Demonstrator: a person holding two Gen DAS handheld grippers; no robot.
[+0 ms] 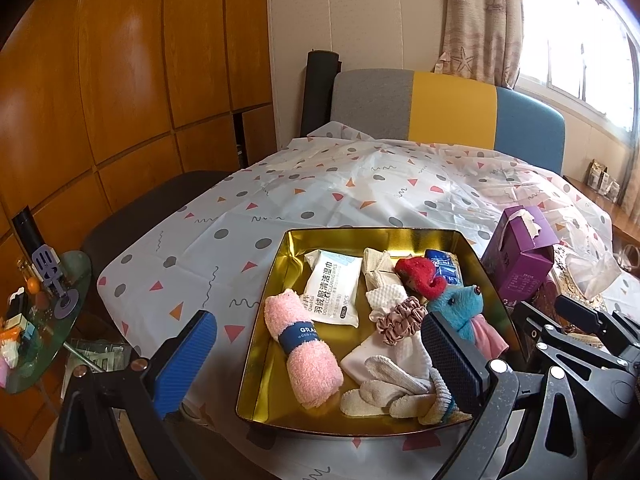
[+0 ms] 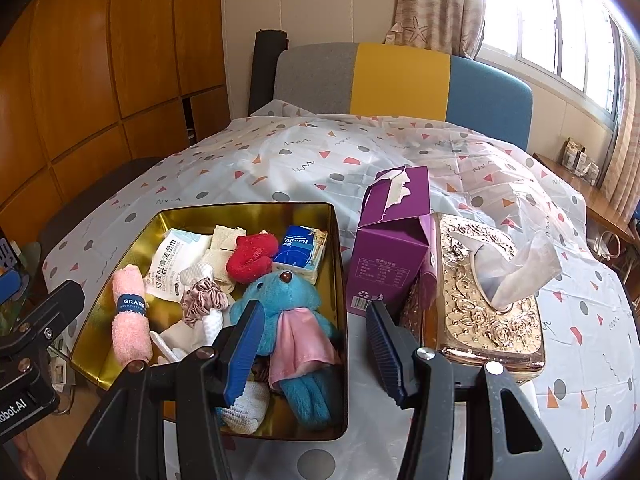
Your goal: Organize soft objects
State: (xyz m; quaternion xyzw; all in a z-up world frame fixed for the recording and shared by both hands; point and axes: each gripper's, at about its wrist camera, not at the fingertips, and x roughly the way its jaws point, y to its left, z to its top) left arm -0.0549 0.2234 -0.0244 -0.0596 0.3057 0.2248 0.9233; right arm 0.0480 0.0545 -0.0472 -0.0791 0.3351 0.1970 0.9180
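A gold tin tray (image 1: pixel 372 234) (image 2: pixel 240 212) on the patterned tablecloth holds several soft things. In it lie a rolled pink towel (image 1: pixel 304 356) (image 2: pixel 130 320), a wet-wipes pack (image 1: pixel 332 292), a red plush (image 1: pixel 420 278) (image 2: pixel 252 258), a dusty-pink scrunchie (image 1: pixel 402 318) (image 2: pixel 204 300), pale knitted socks (image 1: pixel 396 390) and a blue plush toy (image 2: pixel 280 296) in a pink dress. My left gripper (image 1: pixel 320 360) hovers open over the tray's near side. My right gripper (image 2: pixel 314 348) is open, its fingers straddling the tray's right wall above the toy and pressing on nothing.
A torn purple carton (image 2: pixel 394 248) and an ornate gold tissue box (image 2: pixel 488 292) stand right of the tray. A grey, yellow and blue seat back (image 2: pixel 400 80) is behind the table. A cluttered glass side table (image 1: pixel 44 316) sits low on the left.
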